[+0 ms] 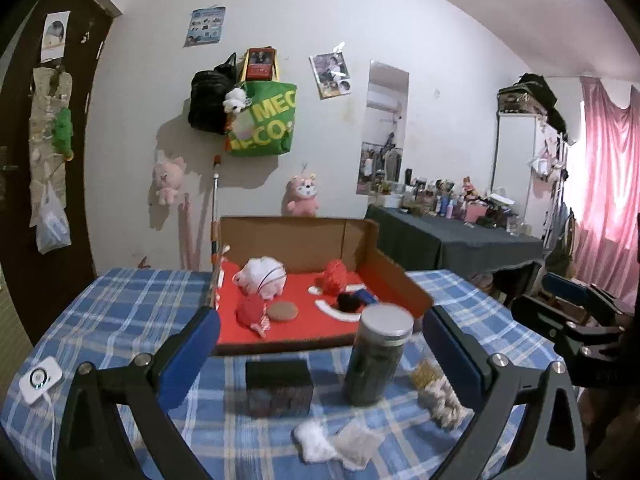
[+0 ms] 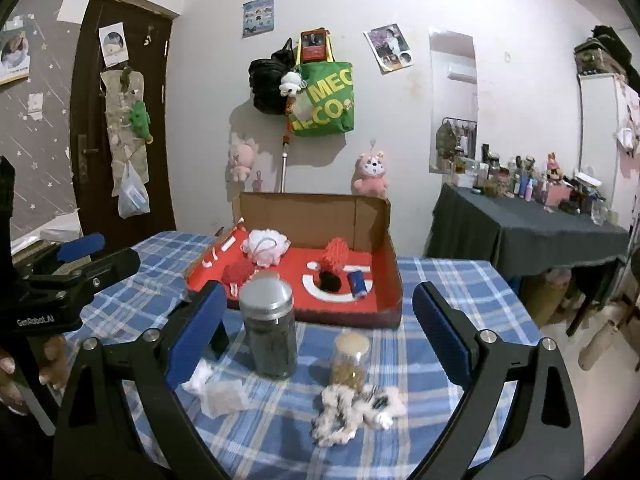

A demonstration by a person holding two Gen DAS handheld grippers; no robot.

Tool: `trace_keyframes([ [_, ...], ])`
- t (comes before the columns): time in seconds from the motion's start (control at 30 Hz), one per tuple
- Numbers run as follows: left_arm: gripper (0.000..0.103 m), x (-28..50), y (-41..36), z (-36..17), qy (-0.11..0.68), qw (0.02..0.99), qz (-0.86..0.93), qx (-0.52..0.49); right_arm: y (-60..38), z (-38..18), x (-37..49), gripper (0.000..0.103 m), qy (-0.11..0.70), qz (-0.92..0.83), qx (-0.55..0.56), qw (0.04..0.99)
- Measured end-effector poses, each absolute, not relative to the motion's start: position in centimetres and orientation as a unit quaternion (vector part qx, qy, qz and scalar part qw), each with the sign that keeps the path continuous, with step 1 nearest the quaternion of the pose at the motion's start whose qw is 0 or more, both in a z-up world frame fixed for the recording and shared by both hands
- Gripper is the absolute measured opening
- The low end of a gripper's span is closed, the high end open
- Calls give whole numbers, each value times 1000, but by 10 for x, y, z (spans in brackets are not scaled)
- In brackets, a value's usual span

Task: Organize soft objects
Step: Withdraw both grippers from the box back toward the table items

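An open cardboard box (image 1: pixel 396 276) with a red floor sits on the blue checked table and holds a white bath puff (image 1: pixel 262 278), red woolly balls (image 1: pixel 334 276), a black puff (image 1: pixel 350 302) and a tan round pad (image 1: pixel 282 311). On the cloth lie a white cotton wad (image 1: pixel 316 440), a clear bag (image 1: pixel 358 442) and a white woolly scrunchie (image 2: pixel 356 408). My left gripper (image 1: pixel 320 356) is open and empty above the table. My right gripper (image 2: pixel 320 328) is open and empty above the scrunchie.
A dark jar with a metal lid (image 1: pixel 378 354), a black box (image 1: pixel 279 388) and a small cork-topped jar (image 2: pixel 350 360) stand in front of the cardboard box. A white device (image 1: pixel 39 379) lies at the table's left edge. A cluttered side table (image 2: pixel 520 220) stands at right.
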State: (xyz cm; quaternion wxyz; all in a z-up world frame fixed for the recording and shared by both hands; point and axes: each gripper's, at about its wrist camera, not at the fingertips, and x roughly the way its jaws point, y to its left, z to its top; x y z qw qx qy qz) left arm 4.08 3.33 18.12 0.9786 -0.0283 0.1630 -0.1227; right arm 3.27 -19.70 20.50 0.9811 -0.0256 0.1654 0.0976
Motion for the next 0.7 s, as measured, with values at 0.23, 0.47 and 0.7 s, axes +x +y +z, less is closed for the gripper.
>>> trace_keyframes([
  [0.23,103,40,31,144,202,973,-104,-24,-195,165,23,96,175,71,-23,982],
  [0.47,103,50,30,106,255,962,-93,-24,-194,126,29,96,203,49,-25,978],
  [0.7,103,59,33,76,299,950,-83,-28,-192,91,40,96,248,50,-22,967],
])
